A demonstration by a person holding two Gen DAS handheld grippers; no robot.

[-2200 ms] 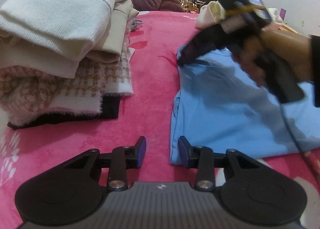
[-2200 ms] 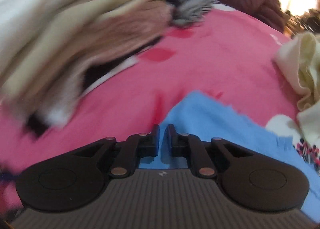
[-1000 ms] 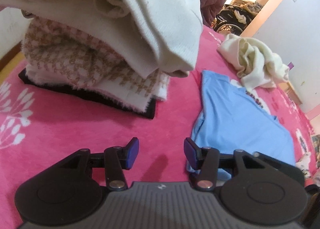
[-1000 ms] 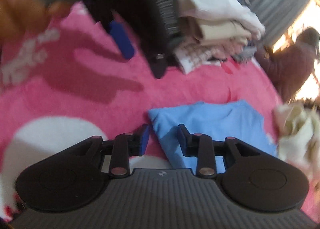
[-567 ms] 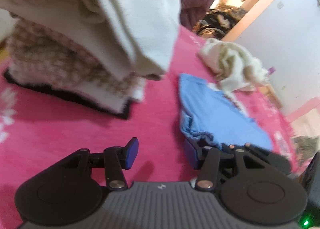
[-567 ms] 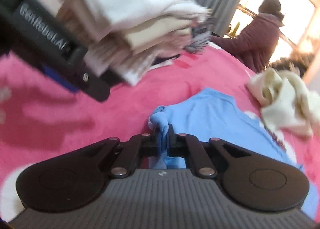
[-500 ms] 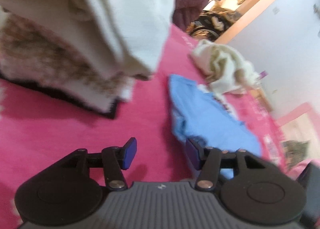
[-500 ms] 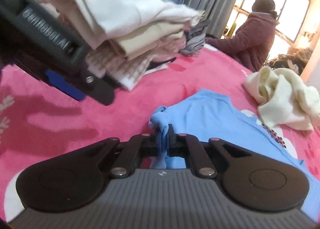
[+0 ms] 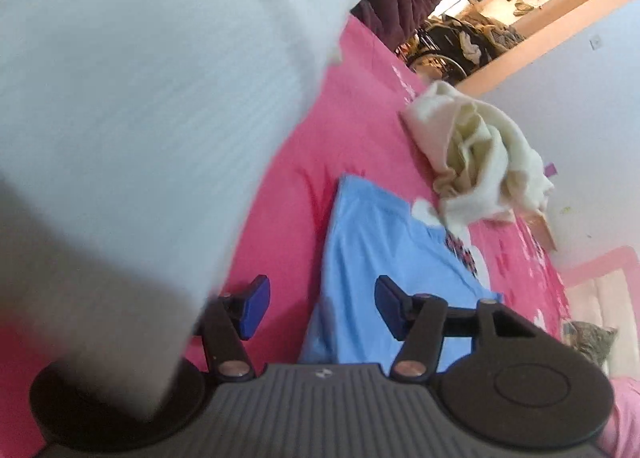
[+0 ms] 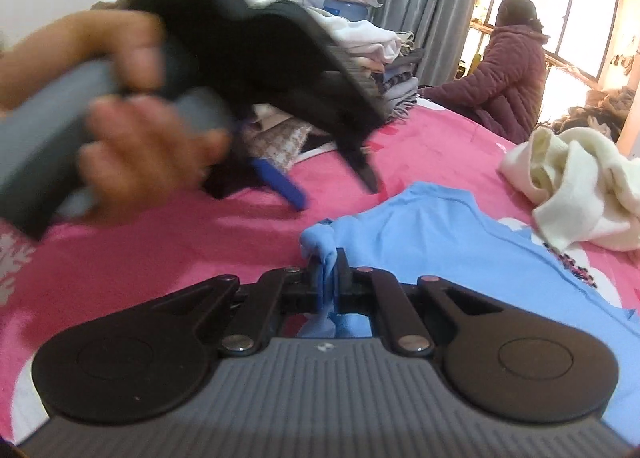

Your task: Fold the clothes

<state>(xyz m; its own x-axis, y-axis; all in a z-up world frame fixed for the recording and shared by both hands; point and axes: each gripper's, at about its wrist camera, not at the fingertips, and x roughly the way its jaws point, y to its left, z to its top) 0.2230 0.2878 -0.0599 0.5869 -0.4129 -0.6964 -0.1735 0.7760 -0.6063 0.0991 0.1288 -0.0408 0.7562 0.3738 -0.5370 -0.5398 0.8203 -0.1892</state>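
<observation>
step: folding blue shirt (image 10: 432,242) | right gripper (image 10: 329,278) fingers clamp its bunched corner | left gripper (image 9: 320,308) fingers apart, empty | next: carry corner across

The flat light-blue cotton shirt (image 10: 432,242) lies on a hot-pink plush blanket (image 10: 168,242) printed with white shapes. Behind the shirt sits a crumpled cream knit garment (image 10: 580,194). At the shirt's edge, the right gripper (image 10: 329,278) is black with a ridged grey body. The left gripper (image 9: 320,298) is black with blue pads (image 9: 256,304). Beyond the shirt, the stack of folded clothes (image 10: 360,58) looks white, beige and grey, with what may be a brown-and-white check layer, though blur obscures it.
</observation>
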